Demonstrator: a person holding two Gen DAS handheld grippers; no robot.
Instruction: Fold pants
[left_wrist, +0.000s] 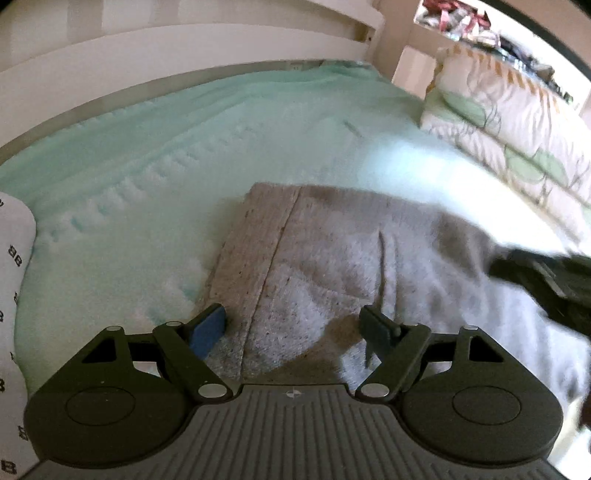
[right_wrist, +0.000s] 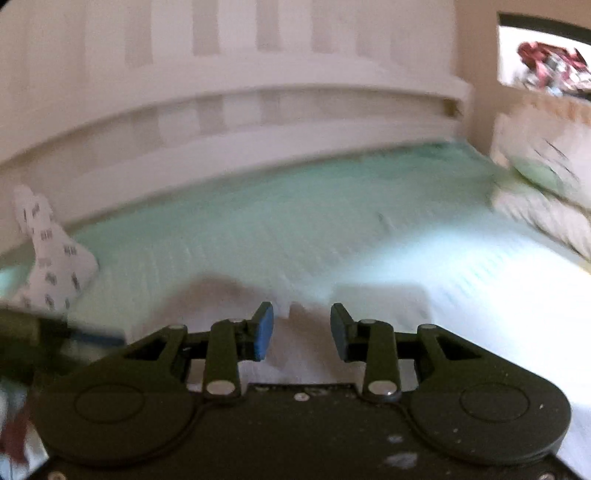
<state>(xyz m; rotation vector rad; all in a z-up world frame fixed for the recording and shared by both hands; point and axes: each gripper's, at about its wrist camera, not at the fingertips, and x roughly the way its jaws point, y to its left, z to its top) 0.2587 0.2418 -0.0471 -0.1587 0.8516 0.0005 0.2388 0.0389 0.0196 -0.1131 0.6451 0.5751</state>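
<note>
The grey fleece pants lie flat on the mint-green bed sheet — left tool spread wide over the ribbed band, gripping nothing. Right tool is parted and empty too, above pale blurred cloth. Best move, I'd judge: pinch both layers at the edge and lift evenly. A white pillow carries dark repeated lettering — perhaps "BB", hard to confirm.

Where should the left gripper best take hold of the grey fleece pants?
Probably the ribbed waistband edge of the grey fleece pants, coming in low from the near side: it lies flat on the mint bedsheet, directly between the open left gripper fingers.
</note>
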